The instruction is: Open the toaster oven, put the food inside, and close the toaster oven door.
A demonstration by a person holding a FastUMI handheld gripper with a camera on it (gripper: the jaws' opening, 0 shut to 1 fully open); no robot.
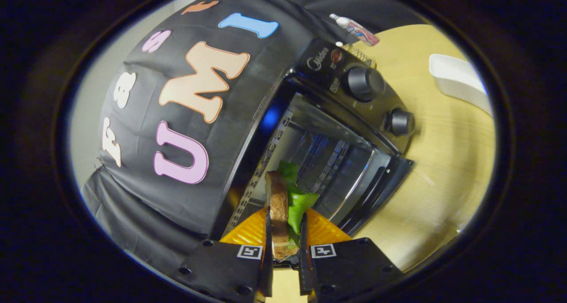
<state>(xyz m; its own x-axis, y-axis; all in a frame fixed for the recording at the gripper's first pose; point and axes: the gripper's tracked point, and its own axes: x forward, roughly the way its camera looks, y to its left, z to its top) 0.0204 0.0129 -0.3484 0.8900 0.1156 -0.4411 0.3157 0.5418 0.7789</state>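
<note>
ITEM 1 – Booth wall, black cloth. Hangs at left of the toaster oven, close against its side. No role in task.

ITEM 2 – Gripper. Fingers clamped on the sandwich, one pressing each flat side. View is rolled, so oven and tabletop appear tilted.

ITEM 3 – Sandwich, the food. Toasted brown bread slice, grainy crust, w/ bright green lettuce leaf sticking out on one side & beyond the bread's far end. Held edge-on between the fingers, far end pointing into the oven mouth; appears not yet past the opening. Leaf looks loose, could flop or snag.

ITEM 4 – Toaster oven. Black body, door already swung down & open, glass pane w/ dark handle at outer edge. Interior shiny metal, side rails visible; rack itself hard to make out. Two round knobs on control panel at right of cavity.

STEP – Judged: opening done; insertion in hand; closing not yet done. Approx. midway.
NEXT – Calls for pushing the sandwich straight fwd over the door into the cavity, setting it on a rack, parting fingers, backing out w/o dragging the leaf. Then door up.

ITEM 5 – Tabletop, pale wood, carries oven. White tray well apart at far right; small tube behind oven.
</note>
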